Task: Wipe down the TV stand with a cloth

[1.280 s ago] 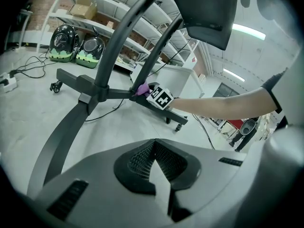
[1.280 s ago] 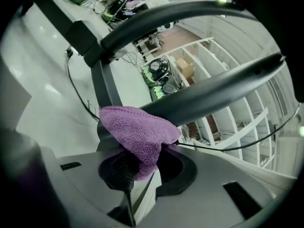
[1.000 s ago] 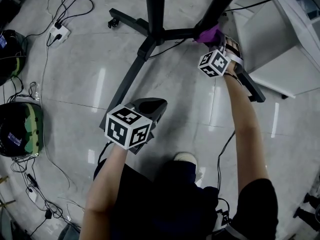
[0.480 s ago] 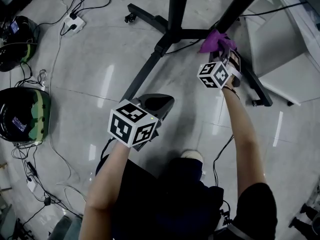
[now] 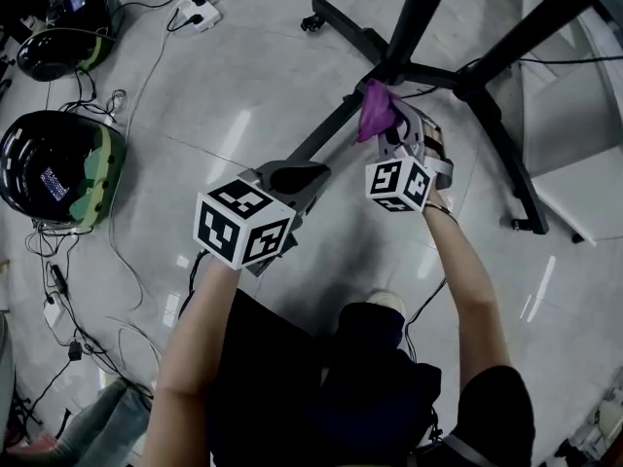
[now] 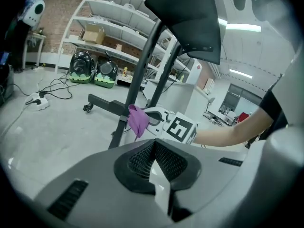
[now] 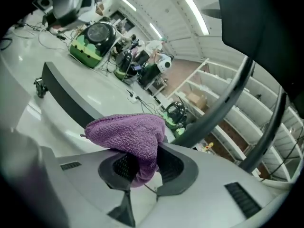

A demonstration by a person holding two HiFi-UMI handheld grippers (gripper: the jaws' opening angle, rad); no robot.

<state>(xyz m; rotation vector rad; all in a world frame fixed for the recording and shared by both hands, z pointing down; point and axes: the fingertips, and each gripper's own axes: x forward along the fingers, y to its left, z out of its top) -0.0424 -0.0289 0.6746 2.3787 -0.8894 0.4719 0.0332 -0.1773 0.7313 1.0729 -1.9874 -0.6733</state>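
Now, at the far left the black-and-green case (image 5: 58,168) sits on the floor among cables. It is higher in my head view than a second ago, since the camera has swung.

My left gripper (image 5: 292,176) hangs over the lower end of the TV stand's (image 5: 331,129) slanting leg, as it did before. Its jaws are pressed together on nothing.

Just to its right, the purple cloth (image 5: 374,113) lies against the upper part of that same leg, below the hub where the post meets the base. A second ago it was over at the foot of the right-hand post.

My right gripper (image 5: 387,125) pinches the cloth between its jaws, and a wad of it bulges out over the tips. The two grippers are near each other now, where before they were well apart.
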